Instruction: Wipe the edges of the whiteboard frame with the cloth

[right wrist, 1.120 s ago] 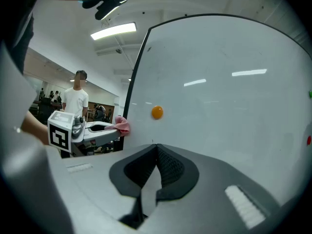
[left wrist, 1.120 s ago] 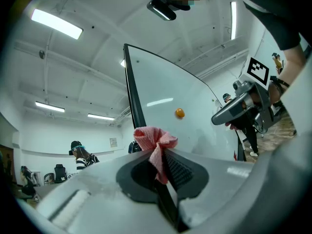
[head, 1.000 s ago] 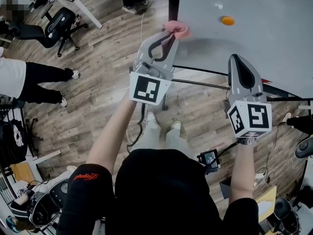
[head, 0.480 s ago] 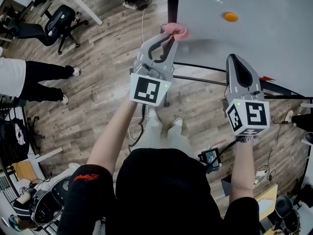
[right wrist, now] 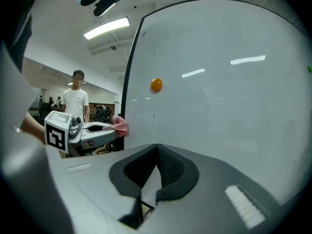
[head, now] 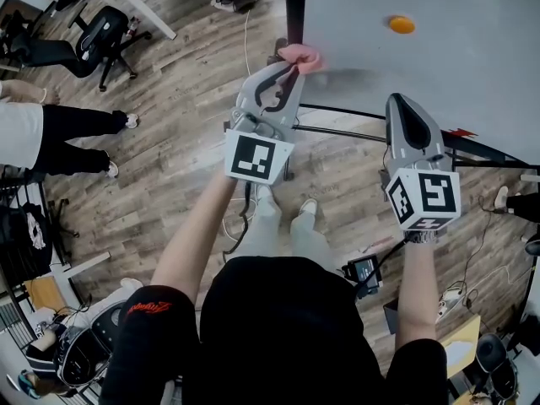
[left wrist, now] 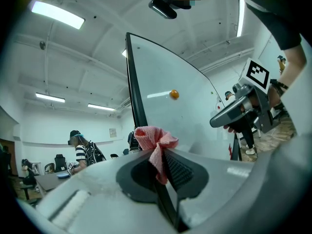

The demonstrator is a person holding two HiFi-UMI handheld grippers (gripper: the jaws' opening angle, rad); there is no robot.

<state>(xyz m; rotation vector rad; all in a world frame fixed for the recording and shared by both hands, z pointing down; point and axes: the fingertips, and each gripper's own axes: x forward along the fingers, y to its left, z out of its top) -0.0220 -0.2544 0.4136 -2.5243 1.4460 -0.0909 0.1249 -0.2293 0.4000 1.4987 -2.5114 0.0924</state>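
The whiteboard (head: 439,57) stands in front of me, with a black frame (head: 294,7) down its left edge. My left gripper (head: 289,67) is shut on a pink cloth (head: 302,56), and the bunched cloth presses against the frame near the board's lower left corner. In the left gripper view the cloth (left wrist: 155,139) sticks out of the jaws right beside the frame (left wrist: 136,96). My right gripper (head: 403,104) is shut with nothing in it and points at the board's lower edge. From the right gripper view (right wrist: 157,147) I see the cloth (right wrist: 120,125) and the frame (right wrist: 130,82) to the left.
An orange magnet (head: 402,24) sticks to the board face. The board's stand bars (head: 337,133) and cables cross the wooden floor below. A person's legs (head: 76,129), office chairs (head: 101,40) and a desk lie to the left; another person (right wrist: 77,99) stands beyond the board.
Hardly anything has changed. The left gripper keeps the cloth against the frame near the lower left corner. The right gripper has shifted slightly towards the board.
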